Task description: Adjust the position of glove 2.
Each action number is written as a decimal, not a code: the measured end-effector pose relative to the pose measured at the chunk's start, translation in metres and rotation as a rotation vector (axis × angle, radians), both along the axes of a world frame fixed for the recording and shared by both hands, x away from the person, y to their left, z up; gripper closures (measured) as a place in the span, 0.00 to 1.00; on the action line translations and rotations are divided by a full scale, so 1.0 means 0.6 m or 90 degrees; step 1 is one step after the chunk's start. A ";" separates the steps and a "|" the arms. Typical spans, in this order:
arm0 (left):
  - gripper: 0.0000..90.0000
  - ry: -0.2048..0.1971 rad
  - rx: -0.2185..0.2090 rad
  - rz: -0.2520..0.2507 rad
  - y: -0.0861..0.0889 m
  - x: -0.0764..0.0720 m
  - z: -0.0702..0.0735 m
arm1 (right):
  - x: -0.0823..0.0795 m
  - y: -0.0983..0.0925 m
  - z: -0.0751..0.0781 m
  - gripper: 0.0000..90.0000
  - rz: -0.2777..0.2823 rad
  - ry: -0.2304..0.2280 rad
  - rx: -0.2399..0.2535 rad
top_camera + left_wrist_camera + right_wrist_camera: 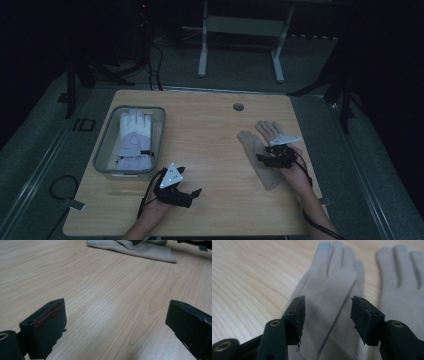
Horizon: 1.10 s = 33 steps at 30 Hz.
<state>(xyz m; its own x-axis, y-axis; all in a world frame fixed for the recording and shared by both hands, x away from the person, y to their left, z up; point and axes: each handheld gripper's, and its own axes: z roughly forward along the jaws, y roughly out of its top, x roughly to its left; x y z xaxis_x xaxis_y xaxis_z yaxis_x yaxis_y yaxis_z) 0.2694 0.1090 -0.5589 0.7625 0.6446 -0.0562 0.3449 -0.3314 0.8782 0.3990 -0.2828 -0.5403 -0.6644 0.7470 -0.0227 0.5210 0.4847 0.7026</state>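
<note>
Two beige gloves [262,150], one white glove [135,137], one bin [107,145]

The room is dim, and most of the light falls on a pale wooden worktop [210,150] with rounded corners and clear grain. A small round grey cap [238,107] sits in its surface near the far edge. The worktop stands on a grey carpeted floor [45,150] that darkens toward the sides. Beyond it, a light grey metal frame [240,40] with two upright legs and a crossbar rests on the floor. Dark stands with splayed black legs [107,72] are at the far left and far right. Black cables [155,65] trail across the floor behind the worktop, and another loops at the near left. The background above is nearly black.
</note>
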 end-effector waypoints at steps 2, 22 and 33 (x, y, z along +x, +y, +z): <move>0.04 0.000 0.003 0.000 0.000 0.000 0.000 | 0.002 0.006 -0.017 0.51 0.008 -0.006 -0.023; 0.04 -0.017 0.017 -0.006 -0.007 -0.003 0.001 | -0.023 0.060 -0.003 0.89 -0.081 0.022 0.041; 0.04 -0.020 0.000 0.002 -0.001 -0.004 0.003 | -0.032 0.178 0.049 0.89 -0.143 -0.002 0.113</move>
<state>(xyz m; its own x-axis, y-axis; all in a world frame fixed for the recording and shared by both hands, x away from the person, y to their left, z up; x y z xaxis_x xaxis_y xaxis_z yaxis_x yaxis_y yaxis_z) 0.2669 0.1086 -0.5569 0.7623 0.6465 -0.0323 0.3180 -0.3305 0.8886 0.3798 -0.1763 -0.5108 -0.4816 0.8681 0.1201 0.5991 0.2260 0.7681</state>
